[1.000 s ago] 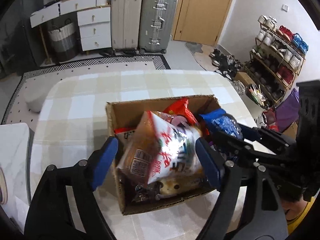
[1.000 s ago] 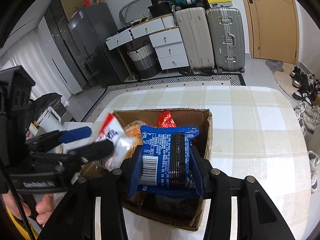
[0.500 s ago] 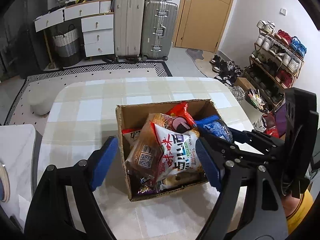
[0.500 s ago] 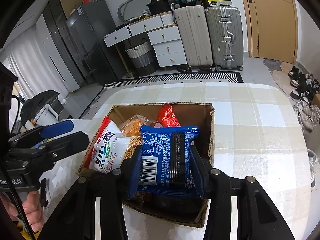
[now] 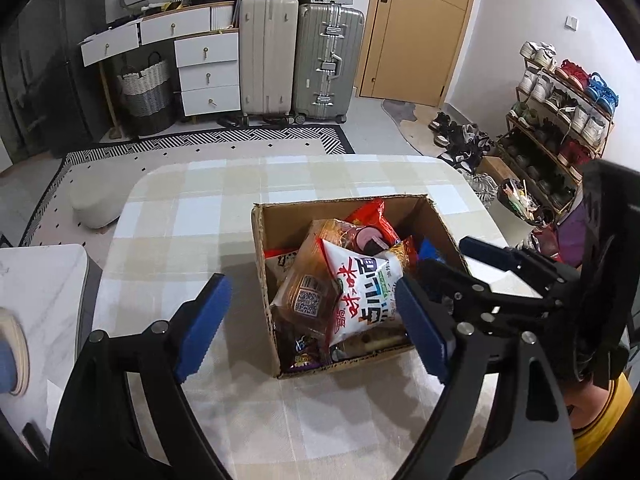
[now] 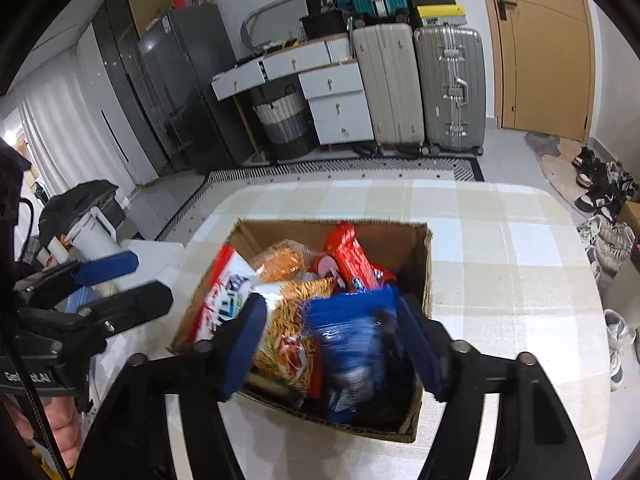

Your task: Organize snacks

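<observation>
Here I have the cardboard box (image 5: pixel 276 240) sitting on the checked tablecloth (image 5: pixel 192 216), roughly at the centre of the left wrist view and packed with snacks. My left gripper (image 5: pixel 308 322) hangs above the box's near-left corner with its jaws spread wide and nothing between them; one blue pad is at about 8 o'clock from the box, the other over its near right edge. On top of the pile lies a white noodle packet (image 5: pixel 362 292) with red lettering, resting against a clear-wrapped brown pack (image 5: pixel 308 280), and a red packet (image 5: pixel 370 220) pokes up toward 12 o'clock. In the right wrist view my right gripper (image 6: pixel 332 346) is also open wide, poised over the near end of the box. A blue packet (image 6: pixel 352 344), blurred, sits in the box between the pads; whether it touches the right-hand pad I cannot tell. Just left of it is an orange noodle pack (image 6: pixel 292 328).
</observation>
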Demonstrator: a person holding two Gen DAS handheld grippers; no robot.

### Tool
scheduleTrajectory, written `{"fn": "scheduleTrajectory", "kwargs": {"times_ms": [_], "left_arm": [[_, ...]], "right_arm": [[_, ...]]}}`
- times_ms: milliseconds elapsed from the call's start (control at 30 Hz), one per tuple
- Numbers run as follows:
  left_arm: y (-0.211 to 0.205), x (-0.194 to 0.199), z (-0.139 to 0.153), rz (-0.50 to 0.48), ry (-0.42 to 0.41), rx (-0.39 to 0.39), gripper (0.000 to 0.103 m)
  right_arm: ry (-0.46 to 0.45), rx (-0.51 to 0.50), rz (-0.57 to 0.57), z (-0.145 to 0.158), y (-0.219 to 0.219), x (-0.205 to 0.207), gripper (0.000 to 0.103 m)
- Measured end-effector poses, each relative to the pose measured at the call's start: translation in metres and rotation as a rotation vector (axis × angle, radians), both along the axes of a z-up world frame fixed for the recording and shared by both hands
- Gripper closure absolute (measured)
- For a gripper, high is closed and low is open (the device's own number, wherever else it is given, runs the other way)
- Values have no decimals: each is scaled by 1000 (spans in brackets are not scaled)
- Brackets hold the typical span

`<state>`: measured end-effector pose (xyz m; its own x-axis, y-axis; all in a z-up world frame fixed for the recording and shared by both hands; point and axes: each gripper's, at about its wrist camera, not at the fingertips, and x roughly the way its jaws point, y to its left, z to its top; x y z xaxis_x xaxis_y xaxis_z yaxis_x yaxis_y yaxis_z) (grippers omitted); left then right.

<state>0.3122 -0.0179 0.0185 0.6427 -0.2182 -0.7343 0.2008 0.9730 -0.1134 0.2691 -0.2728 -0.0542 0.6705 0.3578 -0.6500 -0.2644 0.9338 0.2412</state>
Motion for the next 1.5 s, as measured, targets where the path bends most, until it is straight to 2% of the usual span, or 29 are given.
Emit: {"fn": "scheduleTrajectory", "kwargs": {"times_ms": [167,333,400,533,600,700,900,1200,1500], "left_arm": [[5,-15,6,16,-10,6,19],[8,-34,15,33,-36,15,13],[8,-44,18,38,-49,17,0],[7,-67,31,42,-100,22,1],[8,-79,37,45,-119,20,1],[9,-97,48,50,-146,18,1],[15,-141,69,68,-222,21,1],[35,-213,92,134,-342,30,1],[67,-262,76,191,-408,2,1]], "right_arm": [[-26,8,-8,15,-2,-14,33],[-52,8,-12,26,-5,-33,33],[-61,4,-9,30,-4,-42,33],[-84,3,-4,37,-5,-60,30],[-104,0,-2,43,-5,-72,22],[-146,5,-3,53,-7,-90,14],[-235,9,-2,77,-9,-130,5],[-368,39,-17,97,-17,-201,1],[-526,-34,-20,77,-18,-265,1]]}}
